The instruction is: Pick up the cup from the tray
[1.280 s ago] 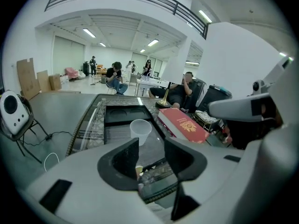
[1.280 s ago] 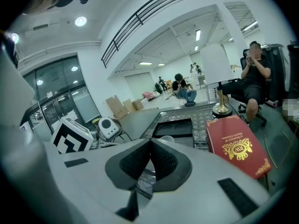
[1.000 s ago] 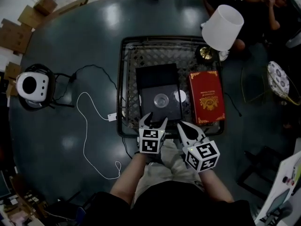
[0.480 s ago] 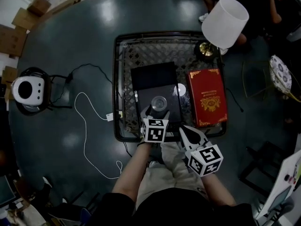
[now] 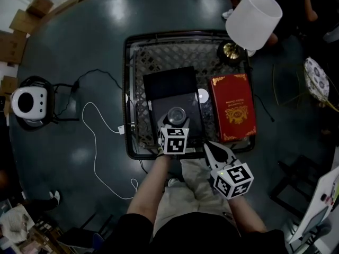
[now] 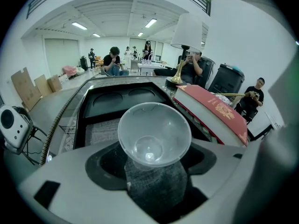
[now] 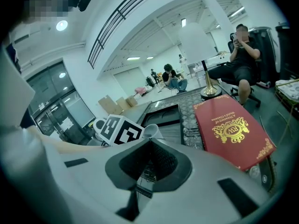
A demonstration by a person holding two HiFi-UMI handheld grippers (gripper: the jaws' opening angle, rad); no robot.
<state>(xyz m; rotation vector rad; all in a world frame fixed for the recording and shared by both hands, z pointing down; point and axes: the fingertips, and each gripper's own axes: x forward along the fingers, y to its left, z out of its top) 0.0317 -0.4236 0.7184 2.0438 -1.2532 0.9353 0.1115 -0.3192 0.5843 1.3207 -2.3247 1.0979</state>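
A clear plastic cup point(image 5: 176, 115) stands upright on the black tray point(image 5: 169, 83) inside a wire basket point(image 5: 131, 89). My left gripper point(image 5: 176, 123) reaches over the basket's near rim, and its jaws stand wide on either side of the cup. In the left gripper view the cup point(image 6: 154, 134) fills the gap between the jaws of the left gripper point(image 6: 154, 164); I see no pad pressing on it. My right gripper point(image 5: 216, 151) hovers off the basket's near right corner, jaws together and empty. In the right gripper view the right gripper point(image 7: 149, 143) points past the cup's rim point(image 7: 150, 131).
A red book point(image 5: 233, 107) lies in the basket right of the tray, with a small white disc point(image 5: 203, 95) beside it. A lamp point(image 5: 253, 17) stands at the far right corner. A white speaker point(image 5: 26, 102) and its cable point(image 5: 98, 136) lie left. People sit beyond.
My left gripper has moved forward over the basket rim until the cup sits between its jaws, which have spread wider. The right gripper has barely shifted.
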